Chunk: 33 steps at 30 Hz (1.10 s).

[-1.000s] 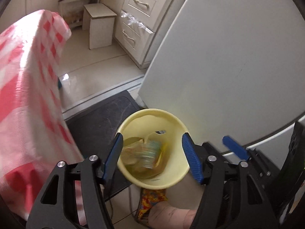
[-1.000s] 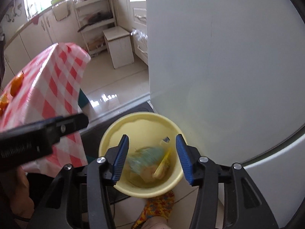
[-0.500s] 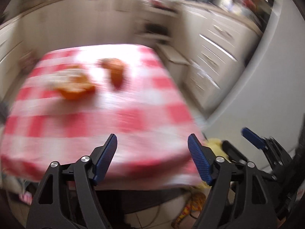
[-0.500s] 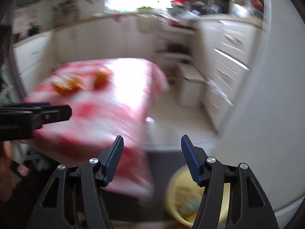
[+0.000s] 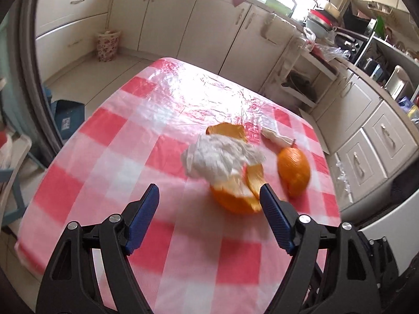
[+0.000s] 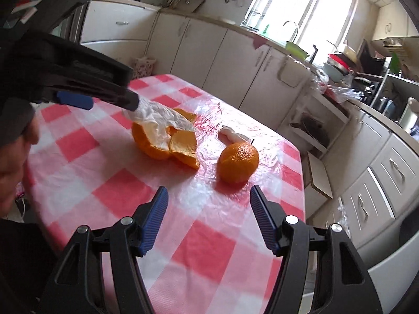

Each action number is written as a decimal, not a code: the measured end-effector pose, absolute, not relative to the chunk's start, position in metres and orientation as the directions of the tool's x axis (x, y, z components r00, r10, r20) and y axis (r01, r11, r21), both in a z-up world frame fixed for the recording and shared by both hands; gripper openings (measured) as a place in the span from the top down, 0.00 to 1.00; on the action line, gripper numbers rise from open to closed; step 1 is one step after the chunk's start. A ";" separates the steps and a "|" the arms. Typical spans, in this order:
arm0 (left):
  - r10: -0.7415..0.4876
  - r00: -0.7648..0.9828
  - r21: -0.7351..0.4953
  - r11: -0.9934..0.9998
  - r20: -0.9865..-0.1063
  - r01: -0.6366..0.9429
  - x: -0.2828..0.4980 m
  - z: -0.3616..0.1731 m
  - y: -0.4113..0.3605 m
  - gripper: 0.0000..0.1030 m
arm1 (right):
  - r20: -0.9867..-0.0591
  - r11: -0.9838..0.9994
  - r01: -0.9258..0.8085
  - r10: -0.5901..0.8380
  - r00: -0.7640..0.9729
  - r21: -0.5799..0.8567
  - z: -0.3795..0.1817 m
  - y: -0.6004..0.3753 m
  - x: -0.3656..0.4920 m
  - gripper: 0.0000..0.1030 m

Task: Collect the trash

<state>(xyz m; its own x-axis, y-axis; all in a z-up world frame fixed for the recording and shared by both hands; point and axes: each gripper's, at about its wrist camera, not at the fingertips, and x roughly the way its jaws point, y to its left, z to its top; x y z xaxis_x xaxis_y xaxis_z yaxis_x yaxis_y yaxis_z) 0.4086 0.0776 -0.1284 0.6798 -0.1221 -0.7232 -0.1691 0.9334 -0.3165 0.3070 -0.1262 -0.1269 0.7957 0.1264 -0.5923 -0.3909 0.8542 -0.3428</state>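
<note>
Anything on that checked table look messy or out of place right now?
Yes. An opened orange peel lies on the checked tablecloth with a crumpled white tissue draped over it. A small white scrap lies just behind a whole orange. Nothing looks spilled or broken.

Bench cover (image 5: 146,141): glossy, crinkled clear plastic over red-and-white check.
Tissue (image 5: 222,157): soft, crumpled white paper.
Orange peel (image 6: 183,146): dimpled skin, matt pale inside.
Hand-held gripper pads (image 6: 154,217): ribbed blue, on matt black plastic.
</note>
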 end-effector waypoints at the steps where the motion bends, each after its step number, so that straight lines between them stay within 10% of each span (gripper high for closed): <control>1: -0.114 0.681 -0.307 0.936 -0.723 -0.169 0.418 -0.131 0.075 0.27 | -0.595 0.853 -0.395 0.129 0.793 -0.340 -0.128 -0.128 0.311 0.39; 18: -0.073 0.682 -0.305 0.925 -0.728 -0.227 0.459 -0.152 0.071 0.29 | -0.620 0.746 -0.579 0.291 0.728 -0.329 -0.133 -0.092 0.372 0.57; 25: -0.099 0.692 -0.308 0.933 -0.715 -0.185 0.460 -0.150 0.064 0.72 | -0.640 0.714 -0.617 0.310 0.703 -0.332 -0.139 -0.082 0.369 0.94; 33: -0.103 0.746 -0.308 0.941 -0.658 -0.142 0.446 -0.138 0.064 0.94 | -0.655 0.724 -0.632 0.339 0.676 -0.277 -0.131 -0.089 0.357 0.99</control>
